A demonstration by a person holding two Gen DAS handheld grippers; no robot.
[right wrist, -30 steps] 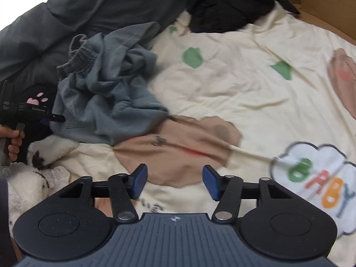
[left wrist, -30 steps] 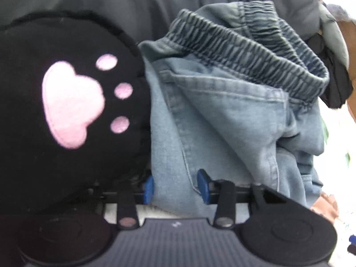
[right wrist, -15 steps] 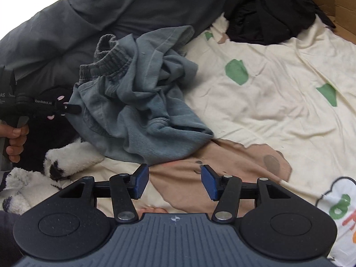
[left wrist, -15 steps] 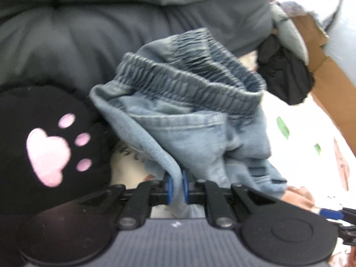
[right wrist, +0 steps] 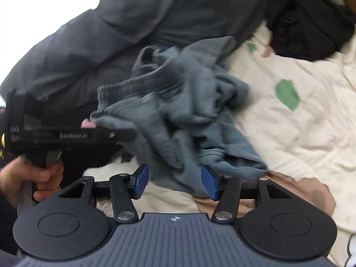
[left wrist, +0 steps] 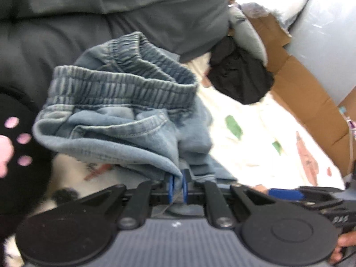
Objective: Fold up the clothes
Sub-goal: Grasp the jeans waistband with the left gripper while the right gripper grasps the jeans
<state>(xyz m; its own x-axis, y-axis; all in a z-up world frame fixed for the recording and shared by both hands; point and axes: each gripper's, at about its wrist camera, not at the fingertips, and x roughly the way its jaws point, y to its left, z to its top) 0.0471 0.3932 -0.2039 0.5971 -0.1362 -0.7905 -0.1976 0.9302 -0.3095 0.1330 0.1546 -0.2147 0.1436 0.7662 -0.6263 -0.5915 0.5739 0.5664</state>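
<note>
A grey duvet [right wrist: 178, 20] fills the scene from nine to one o'clock in the right wrist view, heaped behind everything else. Below it spreads the cream printed sheet [right wrist: 311, 120], the open surface on which folding would presumably be done. A black garment [left wrist: 240, 77] lies bunched at two o'clock in the left wrist view, beside brown cardboard [left wrist: 311, 102].

The denim trousers [left wrist: 124, 111] sit crumpled at centre, elastic waistband uppermost, partly on the duvet edge and partly on the sheet. A black soft toy with pink paw prints [left wrist: 13, 142] lies at nine o'clock, just beside them.

The left gripper [left wrist: 176, 185] is pinched tight on a fold of the trousers' edge, likely so the garment can be dragged clear of the pile and spread out. The right gripper [right wrist: 175, 183] has its jaws standing about half apart and holds nothing; the trousers' lower hem lies between and just beyond its pads [right wrist: 141, 180], probably lined up for a second grip.
</note>
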